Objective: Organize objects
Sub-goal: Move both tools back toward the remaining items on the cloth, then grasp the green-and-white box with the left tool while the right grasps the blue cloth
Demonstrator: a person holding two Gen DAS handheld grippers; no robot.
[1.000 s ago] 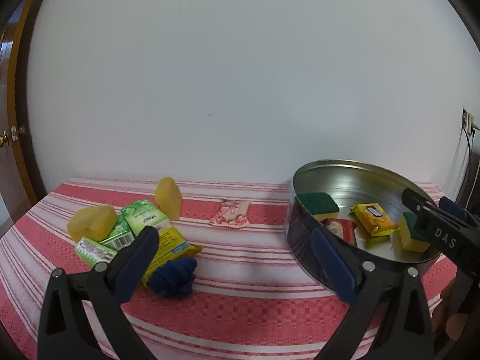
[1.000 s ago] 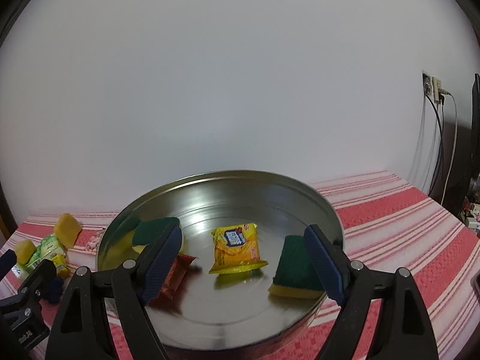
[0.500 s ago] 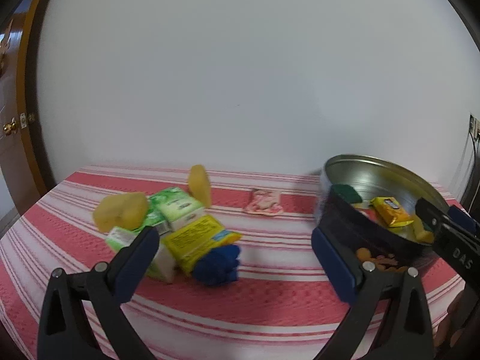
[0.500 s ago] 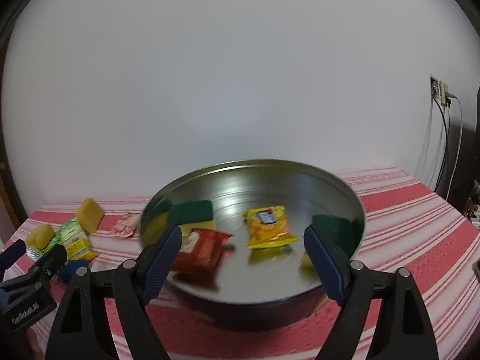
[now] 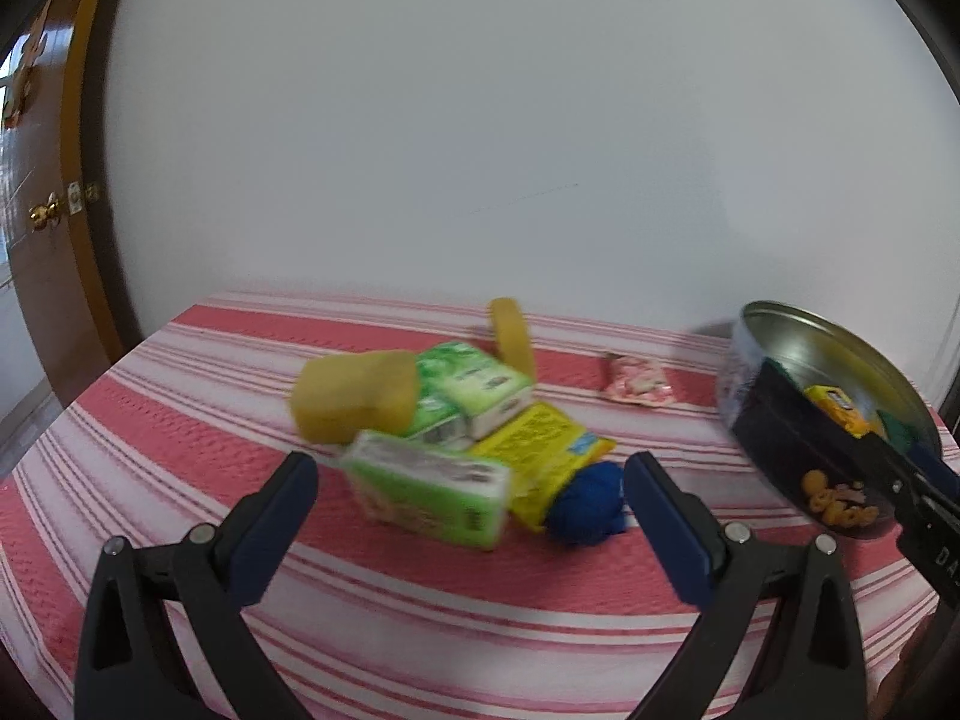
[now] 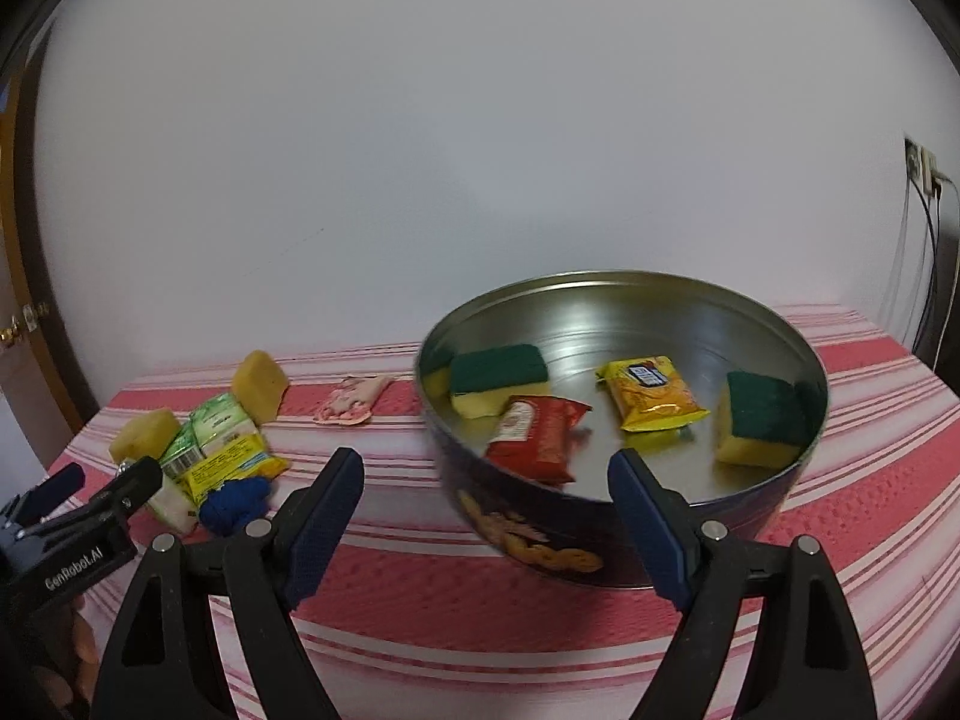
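Note:
A round metal tin (image 6: 798, 354) (image 5: 780, 324) stands on the red striped cloth. It holds two green-and-yellow sponges (image 6: 501, 369), a red packet (image 6: 534, 435) and a yellow packet (image 6: 651, 393). To its left lies a pile: green tissue packs (image 5: 432, 483), a yellow packet (image 5: 543, 441), a blue cloth (image 5: 588, 501), two yellow sponges (image 5: 354, 393) and a pink packet (image 5: 639, 381). My left gripper (image 5: 468, 513) is open and empty just before the pile. My right gripper (image 6: 486, 519) is open and empty before the tin's left front.
A white wall runs behind the table. A brown door (image 5: 36, 192) stands at the far left. Cables and a socket (image 6: 924, 174) hang at the far right. The table's left edge is near the pile.
My left gripper has swung left and closer to the pile, which now sits between its fingers. My right gripper has drawn back and left from above the tin. Both stay open.

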